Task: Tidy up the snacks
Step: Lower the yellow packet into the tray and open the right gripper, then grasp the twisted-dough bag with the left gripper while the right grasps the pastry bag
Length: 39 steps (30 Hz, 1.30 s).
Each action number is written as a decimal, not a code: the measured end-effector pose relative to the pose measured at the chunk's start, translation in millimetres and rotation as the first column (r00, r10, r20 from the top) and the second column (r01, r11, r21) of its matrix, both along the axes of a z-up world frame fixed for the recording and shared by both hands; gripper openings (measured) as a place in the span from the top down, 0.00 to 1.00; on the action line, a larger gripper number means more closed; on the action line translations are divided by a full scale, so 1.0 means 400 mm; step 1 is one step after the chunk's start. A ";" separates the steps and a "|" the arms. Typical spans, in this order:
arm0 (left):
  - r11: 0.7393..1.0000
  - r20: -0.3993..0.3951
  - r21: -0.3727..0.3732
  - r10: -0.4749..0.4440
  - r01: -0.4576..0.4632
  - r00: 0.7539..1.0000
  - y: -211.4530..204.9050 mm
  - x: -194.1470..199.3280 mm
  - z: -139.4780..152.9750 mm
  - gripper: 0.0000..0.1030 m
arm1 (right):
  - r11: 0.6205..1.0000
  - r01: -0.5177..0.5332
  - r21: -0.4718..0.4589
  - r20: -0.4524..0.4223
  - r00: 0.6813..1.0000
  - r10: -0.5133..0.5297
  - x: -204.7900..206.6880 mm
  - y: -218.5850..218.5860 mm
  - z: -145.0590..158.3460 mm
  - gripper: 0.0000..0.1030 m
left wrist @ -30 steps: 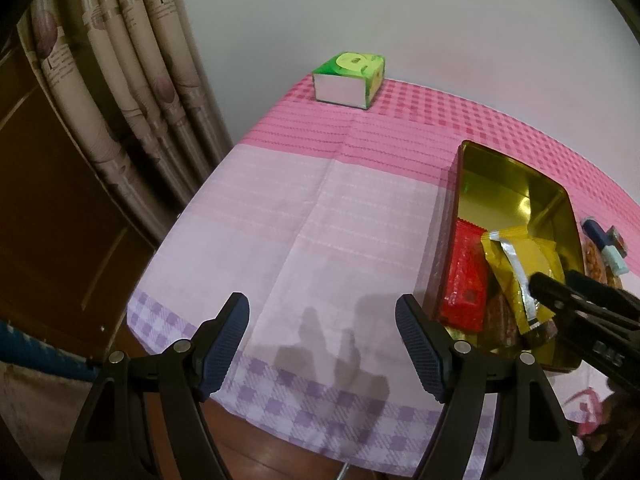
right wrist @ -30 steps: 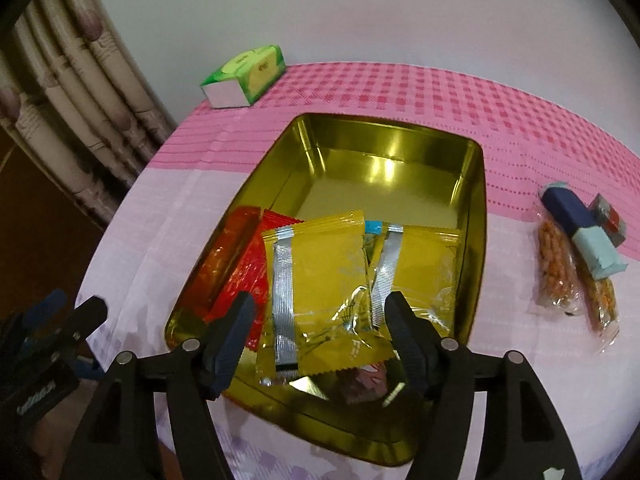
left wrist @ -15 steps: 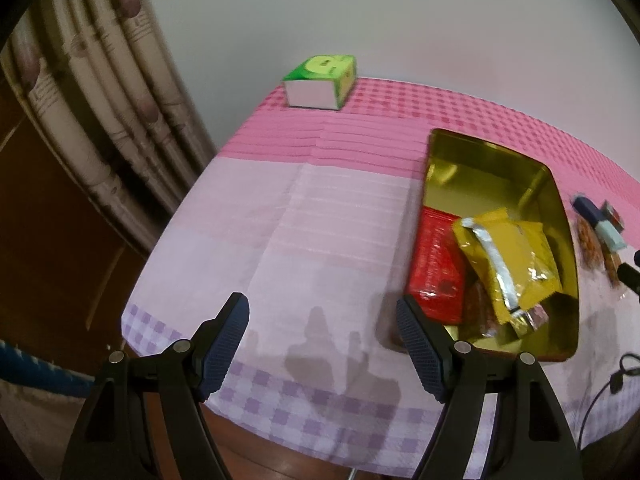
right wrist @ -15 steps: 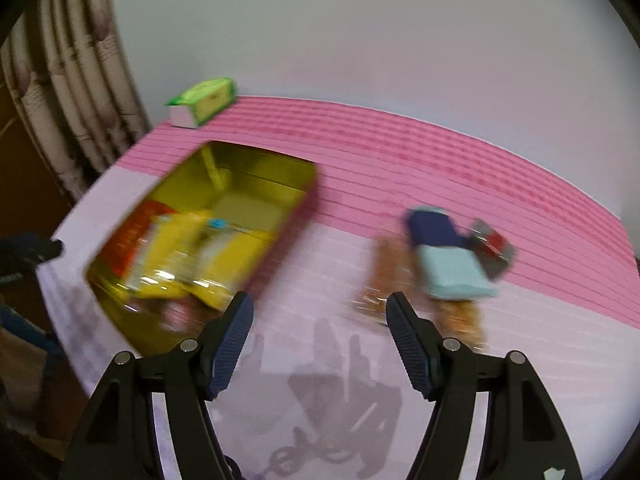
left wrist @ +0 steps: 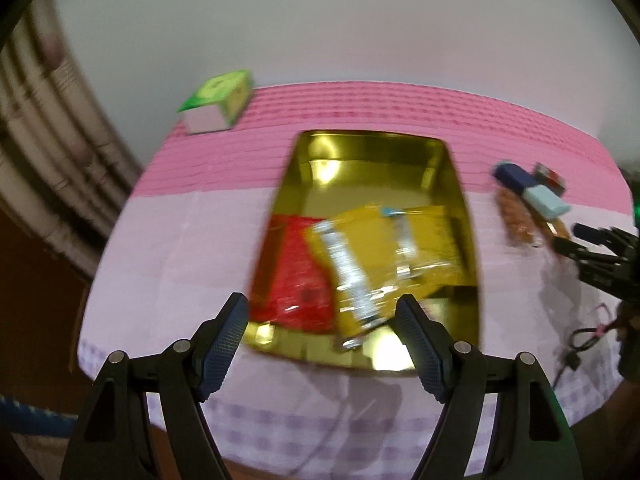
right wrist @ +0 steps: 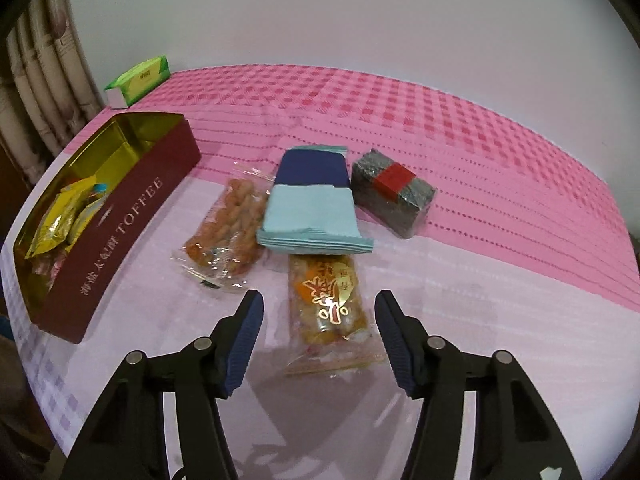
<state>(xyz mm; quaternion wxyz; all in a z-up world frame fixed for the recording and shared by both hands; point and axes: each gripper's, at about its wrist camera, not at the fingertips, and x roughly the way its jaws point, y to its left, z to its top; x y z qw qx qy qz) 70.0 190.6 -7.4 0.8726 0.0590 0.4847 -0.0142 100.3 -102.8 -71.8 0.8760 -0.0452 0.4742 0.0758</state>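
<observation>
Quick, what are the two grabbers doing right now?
Left gripper: open, holding nothing.
Right gripper: fingers closing around the orange snack packet, not touching it yet.

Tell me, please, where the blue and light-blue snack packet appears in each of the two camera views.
Left wrist view: the blue and light-blue packet lies far right, beyond the gold tin, blurred.
Right wrist view: the packet lies at the centre, above the right gripper, whose closing jaws straddle an orange snack bag.
Shared landmark: the green box at the table's far left corner.
</observation>
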 end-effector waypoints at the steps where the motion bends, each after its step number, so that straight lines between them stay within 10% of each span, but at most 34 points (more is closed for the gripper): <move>1: 1.000 -0.002 0.000 -0.018 0.018 1.000 -0.026 0.007 -0.002 0.26 | 1.000 -0.003 0.000 -0.001 1.000 0.003 0.004 0.000 -0.005 0.47; 16: 0.983 -0.050 -0.046 -0.183 0.181 0.982 -0.340 0.109 -0.074 0.26 | 0.999 -0.020 0.047 0.010 1.000 0.020 0.029 -0.036 -0.041 0.59; 39: 0.985 -0.057 -0.057 -0.169 0.166 0.984 -0.446 0.177 -0.141 0.26 | 0.988 0.153 -0.029 0.087 0.985 -0.150 -0.028 -0.222 -0.046 0.63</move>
